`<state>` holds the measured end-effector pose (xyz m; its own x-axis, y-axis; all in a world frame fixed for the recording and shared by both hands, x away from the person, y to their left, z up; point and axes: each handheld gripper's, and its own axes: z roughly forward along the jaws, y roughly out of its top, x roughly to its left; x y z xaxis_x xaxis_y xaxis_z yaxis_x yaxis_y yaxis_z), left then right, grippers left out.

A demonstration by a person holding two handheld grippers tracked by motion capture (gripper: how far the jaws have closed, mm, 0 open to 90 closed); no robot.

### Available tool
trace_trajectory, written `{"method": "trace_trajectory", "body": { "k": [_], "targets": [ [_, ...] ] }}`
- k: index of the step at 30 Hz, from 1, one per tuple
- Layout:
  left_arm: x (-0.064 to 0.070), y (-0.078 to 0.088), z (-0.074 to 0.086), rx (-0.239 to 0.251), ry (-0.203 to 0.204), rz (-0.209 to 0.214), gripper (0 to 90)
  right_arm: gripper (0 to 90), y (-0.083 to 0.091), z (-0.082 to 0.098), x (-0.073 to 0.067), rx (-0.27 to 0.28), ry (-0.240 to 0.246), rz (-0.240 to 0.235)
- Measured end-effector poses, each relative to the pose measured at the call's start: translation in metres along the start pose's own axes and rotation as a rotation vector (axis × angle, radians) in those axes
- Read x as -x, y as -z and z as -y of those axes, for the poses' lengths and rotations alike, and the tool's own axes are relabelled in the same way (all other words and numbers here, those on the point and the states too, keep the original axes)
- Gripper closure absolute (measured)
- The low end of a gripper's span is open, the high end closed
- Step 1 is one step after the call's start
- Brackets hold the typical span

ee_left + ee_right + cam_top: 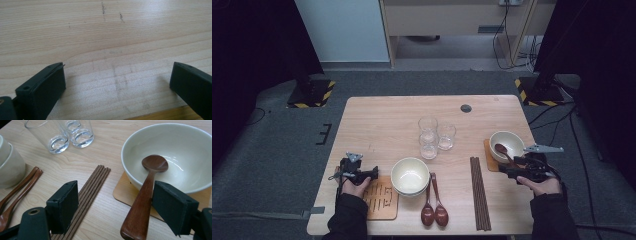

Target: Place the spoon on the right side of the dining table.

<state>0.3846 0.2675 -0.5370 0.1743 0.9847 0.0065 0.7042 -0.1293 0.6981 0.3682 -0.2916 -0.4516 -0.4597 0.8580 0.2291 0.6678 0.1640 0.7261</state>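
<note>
Three wooden spoons (pixel 434 202) — one in bowl (pixel 514 140).

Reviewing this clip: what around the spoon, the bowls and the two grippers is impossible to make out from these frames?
- Wooden spoon: the right gripper view's bottom edge cuts off the handle end; contact with the right gripper is unclear.
- Stacked bowls: in the high view, the count is too small to tell.
- Coaster: mostly hidden under the bowl.
- Left gripper: the high view's hand hides its jaws.
</note>
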Motion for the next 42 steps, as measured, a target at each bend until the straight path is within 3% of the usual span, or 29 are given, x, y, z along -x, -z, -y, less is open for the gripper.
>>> {"method": "trace_trajectory", "body": {
  "k": [10,20,27,42],
  "targets": [
    [0.0,0.0,0.0,0.0,0.0,0.0,0.0,21.7,0.001,-0.001,0.001,0.005,0.0,-0.01],
    [0.0,0.0,0.0,0.0,0.0,0.0,0.0,23.9,0.014,-0.009,-0.005,0.09,0.01,0.006],
    [0.0,0.0,0.0,0.0,0.0,0.0,0.0,25.4,0.015,-0.013,-0.019,0.125,0.051,0.009],
    [0.0,0.0,0.0,0.0,0.0,0.0,0.0,25.6,-0.006,-0.01,-0.05,0.092,0.119,0.001]
  ]
}}
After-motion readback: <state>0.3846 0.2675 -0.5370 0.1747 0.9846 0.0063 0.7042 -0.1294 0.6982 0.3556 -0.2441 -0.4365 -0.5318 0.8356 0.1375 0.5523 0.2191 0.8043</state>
